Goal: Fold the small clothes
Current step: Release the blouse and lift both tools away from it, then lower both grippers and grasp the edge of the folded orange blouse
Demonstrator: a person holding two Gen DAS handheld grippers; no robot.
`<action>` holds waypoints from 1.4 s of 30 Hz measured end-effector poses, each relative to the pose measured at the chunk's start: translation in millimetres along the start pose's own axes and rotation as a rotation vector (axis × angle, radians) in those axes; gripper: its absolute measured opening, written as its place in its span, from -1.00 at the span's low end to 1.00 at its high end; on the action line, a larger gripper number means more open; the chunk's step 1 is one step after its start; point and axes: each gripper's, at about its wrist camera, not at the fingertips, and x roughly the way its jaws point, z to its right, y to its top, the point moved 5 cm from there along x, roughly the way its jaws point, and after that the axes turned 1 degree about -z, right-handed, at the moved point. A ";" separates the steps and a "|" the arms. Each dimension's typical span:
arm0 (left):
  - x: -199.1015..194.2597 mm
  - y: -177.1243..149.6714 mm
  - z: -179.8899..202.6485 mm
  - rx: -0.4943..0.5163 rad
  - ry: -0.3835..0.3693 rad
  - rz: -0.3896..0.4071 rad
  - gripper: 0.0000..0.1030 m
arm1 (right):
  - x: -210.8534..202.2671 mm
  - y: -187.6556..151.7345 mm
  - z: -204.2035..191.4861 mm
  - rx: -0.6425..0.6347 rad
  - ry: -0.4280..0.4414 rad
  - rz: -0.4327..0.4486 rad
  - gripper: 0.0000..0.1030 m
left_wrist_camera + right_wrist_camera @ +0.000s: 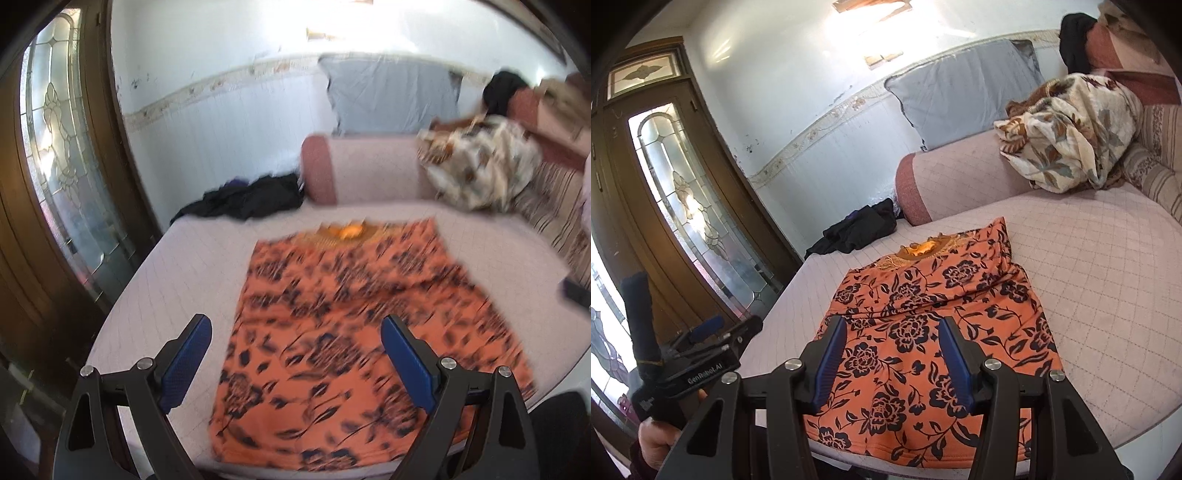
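An orange top with a dark flower print lies flat on the pink quilted mattress. Its collar points to the far side, its hem to the near edge, and a sleeve is folded in at the far right. My left gripper hovers open over the top's near left part, nothing between its blue pads. The left wrist view is blurred. My right gripper stands open above the middle of the top, also holding nothing. In the right wrist view the left gripper shows at the lower left, held by a hand.
Dark clothes are heaped at the mattress's far left corner. A flowered blanket lies bunched at the back right, beside a pink bolster and a grey cushion. A wooden door with leaded glass stands left.
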 end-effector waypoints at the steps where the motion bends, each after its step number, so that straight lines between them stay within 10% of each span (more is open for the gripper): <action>1: 7.9 -8.1 -4.8 0.006 0.018 -0.027 0.81 | -0.6 0.1 8.0 0.024 0.001 -0.007 0.08; 16: 85.2 -113.5 -155.4 -0.299 0.154 -0.399 0.80 | 9.0 -37.4 154.3 0.323 -0.252 -0.238 0.22; 24: 94.4 -139.4 -140.6 -0.354 -0.057 -0.443 0.16 | 29.6 -44.9 154.5 0.335 -0.245 -0.287 0.22; 35: 101.7 -153.4 -93.2 -0.322 -0.223 -0.493 0.44 | 37.2 -58.6 158.0 0.329 -0.288 -0.344 0.22; 37: 101.9 -154.2 -86.7 -0.321 -0.268 -0.500 -0.20 | 38.8 -62.7 164.5 0.337 -0.303 -0.358 0.22; 42: 104.4 -151.5 -83.6 -0.284 -0.252 -0.487 -0.49 | 45.0 -70.7 182.9 0.391 -0.322 -0.390 0.22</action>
